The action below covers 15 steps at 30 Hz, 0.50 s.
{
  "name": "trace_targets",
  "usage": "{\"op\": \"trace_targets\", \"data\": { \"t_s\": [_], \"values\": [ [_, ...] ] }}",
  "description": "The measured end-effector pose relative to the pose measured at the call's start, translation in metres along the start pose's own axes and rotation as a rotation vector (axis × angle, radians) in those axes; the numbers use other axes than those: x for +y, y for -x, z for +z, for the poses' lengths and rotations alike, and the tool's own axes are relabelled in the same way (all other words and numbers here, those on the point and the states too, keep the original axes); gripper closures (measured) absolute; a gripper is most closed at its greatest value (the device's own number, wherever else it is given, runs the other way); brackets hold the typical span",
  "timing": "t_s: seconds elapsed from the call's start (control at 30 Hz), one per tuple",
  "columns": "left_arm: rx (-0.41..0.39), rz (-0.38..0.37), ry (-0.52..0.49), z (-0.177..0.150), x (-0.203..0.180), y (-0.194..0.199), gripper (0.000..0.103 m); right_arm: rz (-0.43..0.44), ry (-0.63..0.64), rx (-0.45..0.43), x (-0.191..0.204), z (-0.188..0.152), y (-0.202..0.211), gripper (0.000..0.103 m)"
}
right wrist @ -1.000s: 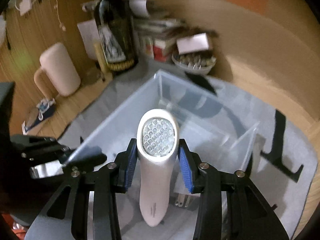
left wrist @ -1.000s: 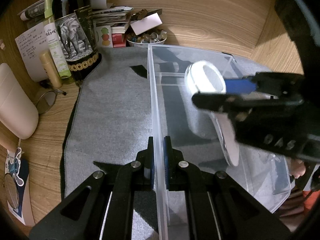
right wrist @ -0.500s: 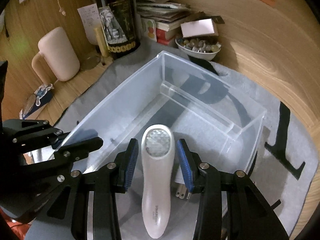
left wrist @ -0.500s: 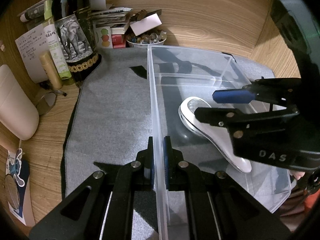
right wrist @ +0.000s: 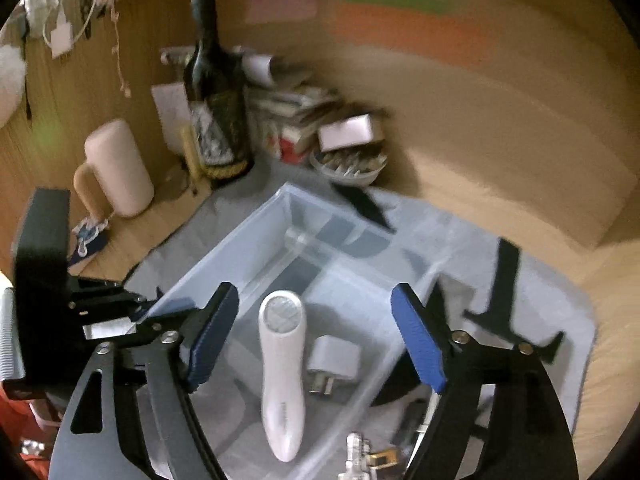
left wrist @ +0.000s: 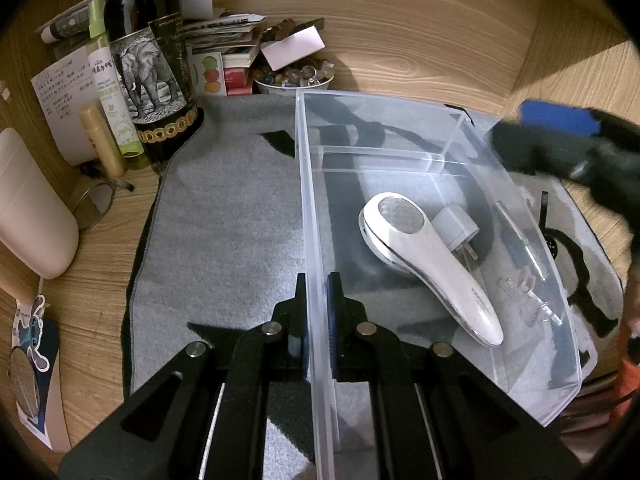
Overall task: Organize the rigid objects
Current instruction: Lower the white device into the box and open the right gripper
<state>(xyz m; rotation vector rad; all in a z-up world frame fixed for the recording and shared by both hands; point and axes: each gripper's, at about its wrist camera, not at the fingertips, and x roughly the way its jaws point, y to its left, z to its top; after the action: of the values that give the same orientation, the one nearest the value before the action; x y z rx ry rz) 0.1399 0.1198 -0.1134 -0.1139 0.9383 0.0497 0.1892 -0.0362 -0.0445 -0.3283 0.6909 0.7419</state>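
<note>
The left gripper (left wrist: 316,312) is clamped tight on the long near wall of the clear plastic bin (left wrist: 308,200), one blue pad on each side of the thin wall. The right gripper (right wrist: 316,340) hangs above the bin with its jaws opening wide; nothing is pinched between the blue pads, and the white handheld device (right wrist: 282,372) lies well below the gap, flat on the bin floor.

From the left wrist, the white handheld device (left wrist: 428,256) lies on a slant in the bin's large compartment, its round grilled head toward the inner divider and its tapered handle toward the bin's near right corner. A grey plug adapter (left wrist: 456,228) rests just beside the head, on the side toward the far wall. The right gripper shows only as a blurred dark shape with one blue pad (left wrist: 560,120), above and outside the bin's right edge. This view also gives a sharp look at the grey mat (left wrist: 224,220) under the bin, and at the desk's far left corner: a dark bottle (left wrist: 148,64) with an elephant label and a bowl (left wrist: 294,78) of small items.

The right wrist view is motion-blurred, yet it alone shows both open fingers of the right gripper, the clear plastic bin (right wrist: 224,256) from above, and the left gripper (right wrist: 160,312) biting its left wall. The plug adapter (right wrist: 334,360) sits just right of the device's handle.
</note>
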Motion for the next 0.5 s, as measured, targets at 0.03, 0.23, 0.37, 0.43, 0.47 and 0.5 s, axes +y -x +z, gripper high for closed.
{"op": "trace_targets", "data": {
  "t_s": [0.03, 0.23, 0.37, 0.43, 0.47, 0.5],
  "values": [
    [0.000, -0.001, 0.001, 0.000, 0.000, 0.000, 0.096, -0.013, -0.004, -0.019, -0.004, 0.000, 0.006, 0.021],
    [-0.001, -0.003, 0.006, -0.001, 0.002, 0.001, 0.096, -0.091, -0.059, -0.074, -0.035, -0.008, 0.035, 0.021],
    [-0.001, -0.002, 0.007, -0.001, 0.002, 0.001, 0.096, -0.126, -0.117, -0.074, -0.060, -0.022, 0.044, 0.021],
    [0.000, -0.001, 0.007, -0.002, 0.002, 0.001, 0.096, -0.141, -0.143, -0.060, -0.071, -0.031, 0.044, 0.021],
    [0.000, -0.001, 0.007, -0.002, 0.002, 0.002, 0.096, -0.148, -0.153, -0.050, -0.075, -0.035, 0.043, 0.021],
    [0.000, 0.001, 0.007, -0.002, 0.002, 0.002, 0.096, -0.158, -0.166, -0.034, -0.081, -0.041, 0.040, 0.021]
  ]
}}
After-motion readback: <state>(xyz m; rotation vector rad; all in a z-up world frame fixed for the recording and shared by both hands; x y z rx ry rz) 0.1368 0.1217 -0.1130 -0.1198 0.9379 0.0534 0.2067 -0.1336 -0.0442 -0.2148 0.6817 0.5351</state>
